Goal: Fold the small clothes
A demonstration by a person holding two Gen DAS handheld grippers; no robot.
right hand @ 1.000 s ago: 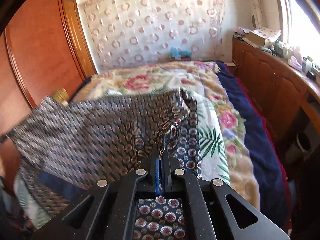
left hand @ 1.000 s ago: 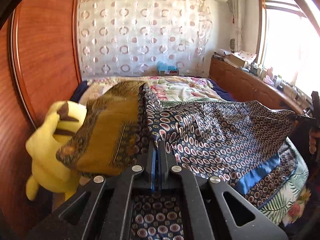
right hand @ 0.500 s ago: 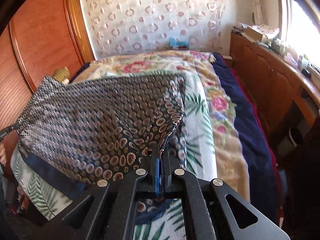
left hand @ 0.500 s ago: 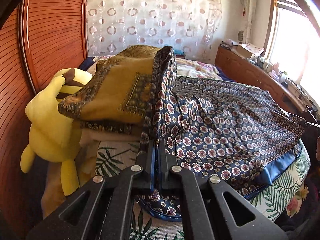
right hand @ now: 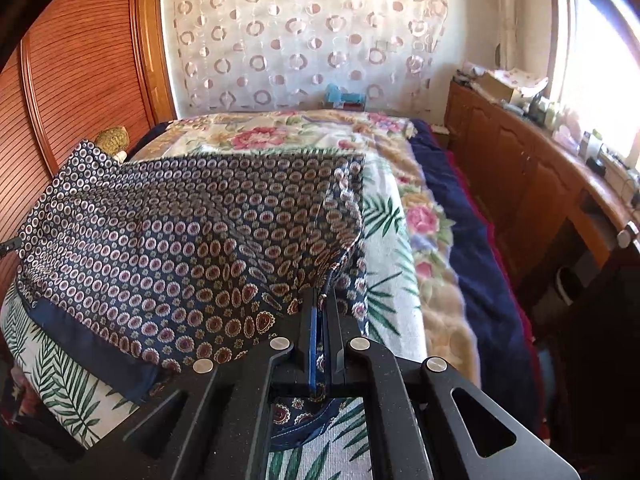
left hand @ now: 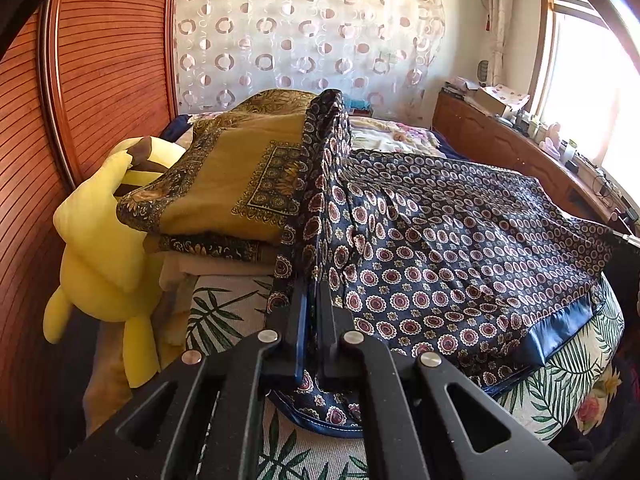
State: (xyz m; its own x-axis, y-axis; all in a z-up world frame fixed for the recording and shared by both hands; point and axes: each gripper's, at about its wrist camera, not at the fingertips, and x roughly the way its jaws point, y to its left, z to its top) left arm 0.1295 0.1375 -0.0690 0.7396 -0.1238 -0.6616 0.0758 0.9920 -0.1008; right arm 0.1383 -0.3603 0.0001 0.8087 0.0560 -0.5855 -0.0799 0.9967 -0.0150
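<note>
A navy cloth with red-and-white medallions and a plain blue hem (left hand: 460, 248) is spread low over the bed, stretched between both grippers. My left gripper (left hand: 310, 284) is shut on its left corner; a fold of the cloth rises up from the jaws. My right gripper (right hand: 322, 300) is shut on the opposite corner of the same cloth (right hand: 180, 240). The cloth's near hem hangs over the leaf-print bed cover (left hand: 224, 312).
A stack of folded cloths topped by a mustard one (left hand: 240, 184) sits at the left next to a yellow plush toy (left hand: 100, 248). A wooden headboard (left hand: 100, 60) stands at the left. A wooden sideboard (right hand: 540, 184) runs along the right under the window.
Both grippers have lowered the cloth from a raised, hanging spread down onto the bed and drawn it toward the near edge. Both stay shut on it.
</note>
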